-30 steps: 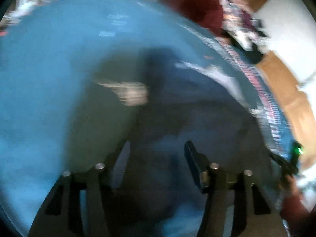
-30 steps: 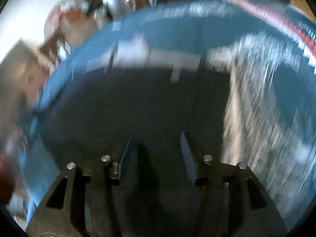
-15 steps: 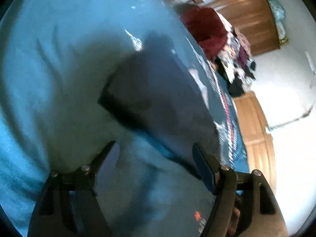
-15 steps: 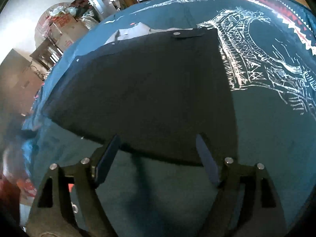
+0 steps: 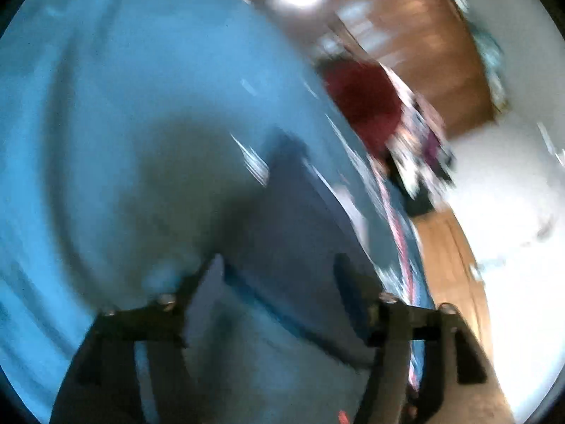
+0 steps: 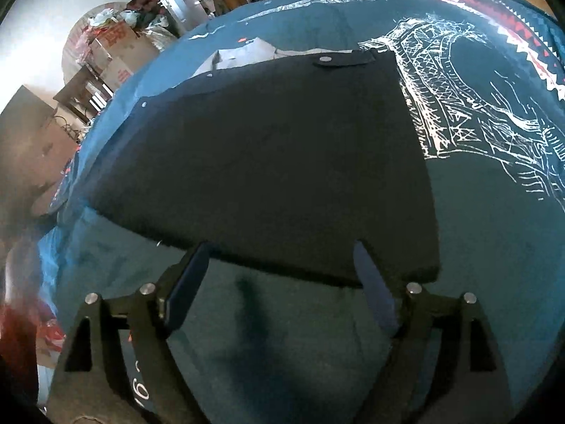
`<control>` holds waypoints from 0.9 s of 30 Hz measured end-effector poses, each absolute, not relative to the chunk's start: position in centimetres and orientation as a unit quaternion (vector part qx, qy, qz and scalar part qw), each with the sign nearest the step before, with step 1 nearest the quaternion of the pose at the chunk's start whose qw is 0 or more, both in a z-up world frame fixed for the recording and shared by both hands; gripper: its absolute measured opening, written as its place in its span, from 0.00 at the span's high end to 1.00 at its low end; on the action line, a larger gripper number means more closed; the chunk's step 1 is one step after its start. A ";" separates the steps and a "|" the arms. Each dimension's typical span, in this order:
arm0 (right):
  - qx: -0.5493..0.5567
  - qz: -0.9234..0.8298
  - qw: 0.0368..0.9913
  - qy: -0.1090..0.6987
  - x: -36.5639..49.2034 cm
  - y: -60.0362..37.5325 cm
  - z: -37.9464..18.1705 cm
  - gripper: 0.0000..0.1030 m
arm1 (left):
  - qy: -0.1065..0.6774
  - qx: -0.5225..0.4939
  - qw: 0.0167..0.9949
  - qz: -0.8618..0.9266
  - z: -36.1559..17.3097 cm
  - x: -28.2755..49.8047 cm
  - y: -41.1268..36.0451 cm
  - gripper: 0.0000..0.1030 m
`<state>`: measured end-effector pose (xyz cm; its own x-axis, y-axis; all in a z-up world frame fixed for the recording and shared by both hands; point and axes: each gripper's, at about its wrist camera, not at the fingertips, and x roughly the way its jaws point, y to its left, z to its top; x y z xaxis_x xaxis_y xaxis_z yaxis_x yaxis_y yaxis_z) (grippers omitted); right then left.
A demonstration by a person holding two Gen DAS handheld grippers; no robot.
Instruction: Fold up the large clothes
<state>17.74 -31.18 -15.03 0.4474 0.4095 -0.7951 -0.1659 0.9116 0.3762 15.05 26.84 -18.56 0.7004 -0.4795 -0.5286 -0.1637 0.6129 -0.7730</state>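
A dark folded garment (image 6: 275,162) lies flat on the blue bedspread (image 6: 494,240), with a buttoned tab at its far edge and a pale lining showing at the far left. My right gripper (image 6: 282,251) is open and empty, with its fingertips over the garment's near edge. In the blurred left wrist view the same garment (image 5: 300,226) lies ahead, and my left gripper (image 5: 279,265) is open and empty just above its near edge.
The bedspread carries a white tower print (image 6: 459,81) and a red-white border (image 6: 522,35). Cardboard boxes and clutter (image 6: 116,46) stand beyond the bed. A dark red pile (image 5: 363,102) and wooden furniture (image 5: 423,60) lie past the bed's far side.
Both grippers have opened wider and drawn back from the garment, which now lies folded flat. The left gripper is still swinging and its view is blurred.
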 end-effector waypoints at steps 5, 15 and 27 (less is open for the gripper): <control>0.143 0.166 0.841 0.495 18.0 -30.5 -15.0 0.18 | 0.416 -0.427 0.800 -0.067 -22.5 16.7 22.3 0.34; 0.084 0.205 0.854 0.470 18.4 -26.5 -11.2 0.18 | 0.325 -0.445 0.834 -0.021 -23.5 22.1 24.1 0.31; 0.064 0.356 0.803 0.474 36.1 -6.2 -6.2 0.12 | 0.310 -0.175 0.933 -0.053 -16.8 21.3 15.1 0.87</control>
<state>36.06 -6.18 -6.20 0.2971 0.6317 -0.7160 -0.5100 0.7390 0.4403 21.35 15.15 -16.82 0.8023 -0.2073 -0.5598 -0.0092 0.9334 -0.3588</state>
